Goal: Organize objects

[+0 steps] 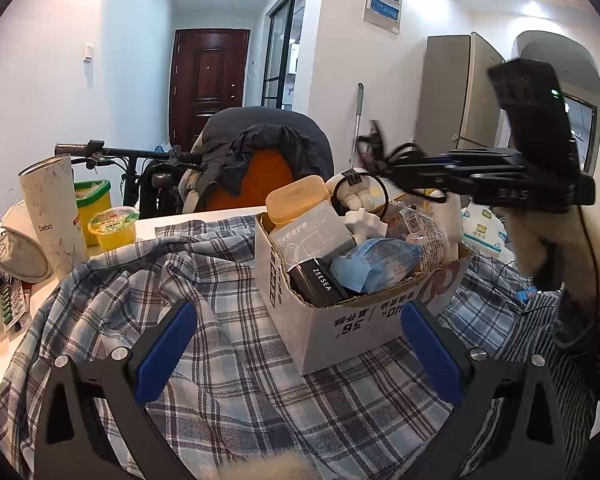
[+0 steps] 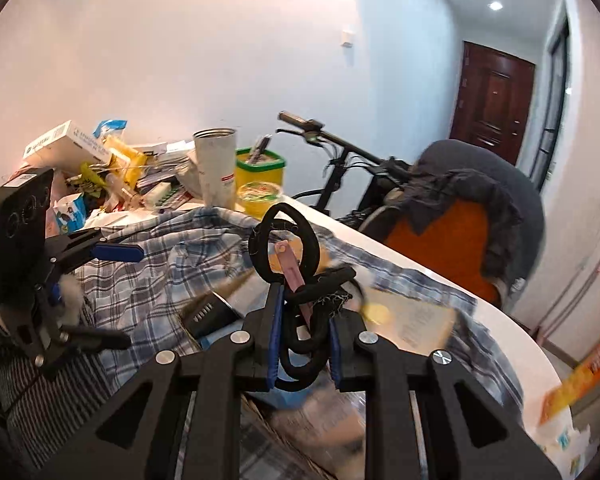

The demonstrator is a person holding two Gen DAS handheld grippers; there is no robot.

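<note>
A cardboard box (image 1: pixel 340 320) full of small items stands on a plaid shirt (image 1: pixel 220 360) spread over the table. My left gripper (image 1: pixel 300 344) is open just in front of the box, its blue pads (image 1: pixel 166 348) wide apart and holding nothing. My right gripper (image 2: pixel 304 312) is shut on a bundle of black elastic loops (image 2: pixel 296 240) with a pink tag. In the left wrist view the right gripper (image 1: pixel 396 168) hangs above the box's right side, with the loops (image 1: pixel 374 152) dangling from its tips. The box (image 2: pixel 412 320) lies blurred beneath. The left gripper (image 2: pixel 116 296) shows at the left.
A white tumbler (image 1: pixel 52 216), a yellow jelly cup (image 1: pixel 114 228) and a green-rimmed tub (image 1: pixel 94 200) stand at the back left beside a pile of packets (image 2: pixel 100 168). A chair draped with a coat (image 1: pixel 260 152) and a bicycle (image 1: pixel 120 156) stand behind the table.
</note>
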